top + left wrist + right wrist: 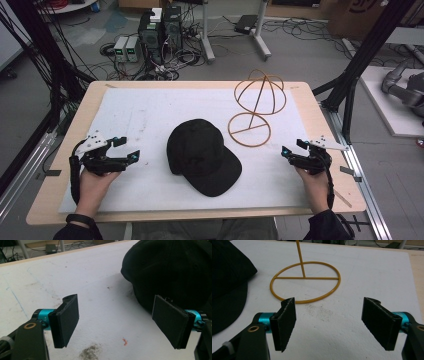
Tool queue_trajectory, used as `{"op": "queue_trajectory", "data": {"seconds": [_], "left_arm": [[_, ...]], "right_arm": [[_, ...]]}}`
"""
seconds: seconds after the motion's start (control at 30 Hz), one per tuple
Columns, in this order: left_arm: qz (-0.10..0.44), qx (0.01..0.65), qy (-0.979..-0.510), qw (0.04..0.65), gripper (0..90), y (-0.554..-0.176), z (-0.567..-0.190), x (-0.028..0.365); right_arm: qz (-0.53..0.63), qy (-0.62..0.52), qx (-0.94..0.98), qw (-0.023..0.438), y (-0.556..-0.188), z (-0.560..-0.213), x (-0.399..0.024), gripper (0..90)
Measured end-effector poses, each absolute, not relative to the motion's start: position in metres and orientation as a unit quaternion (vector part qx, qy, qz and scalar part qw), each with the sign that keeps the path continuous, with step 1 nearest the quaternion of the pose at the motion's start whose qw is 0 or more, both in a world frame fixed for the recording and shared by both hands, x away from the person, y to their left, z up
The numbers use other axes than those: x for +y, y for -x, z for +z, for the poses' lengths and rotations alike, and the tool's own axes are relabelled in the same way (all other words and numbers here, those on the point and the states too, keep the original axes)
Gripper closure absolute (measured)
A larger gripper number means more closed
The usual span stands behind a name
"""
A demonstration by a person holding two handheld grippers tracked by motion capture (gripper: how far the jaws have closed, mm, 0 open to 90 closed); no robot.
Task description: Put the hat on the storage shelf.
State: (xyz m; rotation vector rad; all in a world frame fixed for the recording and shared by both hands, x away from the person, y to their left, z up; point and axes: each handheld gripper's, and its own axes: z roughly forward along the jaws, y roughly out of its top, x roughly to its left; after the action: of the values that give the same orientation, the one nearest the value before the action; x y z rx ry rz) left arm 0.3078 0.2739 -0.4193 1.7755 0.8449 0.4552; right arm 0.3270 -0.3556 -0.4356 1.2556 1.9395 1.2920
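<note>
Fingers point(66, 321) of both my grippers are gaping empty; black cap point(202, 155) is lying between them, soft, light; I am judging its stiff brim point(217, 177) the best hold.

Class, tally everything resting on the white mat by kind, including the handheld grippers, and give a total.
Black cap: 1
Gold wire hat stand: 1
Handheld grippers, left gripper and right gripper, both with jaws apart: 2
Total: 4
</note>
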Motion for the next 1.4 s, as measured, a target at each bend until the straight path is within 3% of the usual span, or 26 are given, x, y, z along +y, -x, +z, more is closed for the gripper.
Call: {"op": "queue_trajectory", "data": {"seconds": [0.67,0.93,1.4], "left_arm": [[0.162,0.334,-0.741,0.559,21.9,-0.302,-0.409,0.259],[0.100,0.284,-0.756,0.581,25.2,-0.299,-0.402,0.225],[0.075,0.235,-0.780,0.575,33.4,-0.295,-0.399,0.173]], "right_arm": [[0.469,-0.465,0.709,0.246,-0.329,-0.436,-0.356,27.6],[0.465,-0.468,0.710,0.246,-0.329,-0.436,-0.357,27.6],[0.462,-0.474,0.707,0.248,-0.327,-0.437,-0.361,27.7]]}}
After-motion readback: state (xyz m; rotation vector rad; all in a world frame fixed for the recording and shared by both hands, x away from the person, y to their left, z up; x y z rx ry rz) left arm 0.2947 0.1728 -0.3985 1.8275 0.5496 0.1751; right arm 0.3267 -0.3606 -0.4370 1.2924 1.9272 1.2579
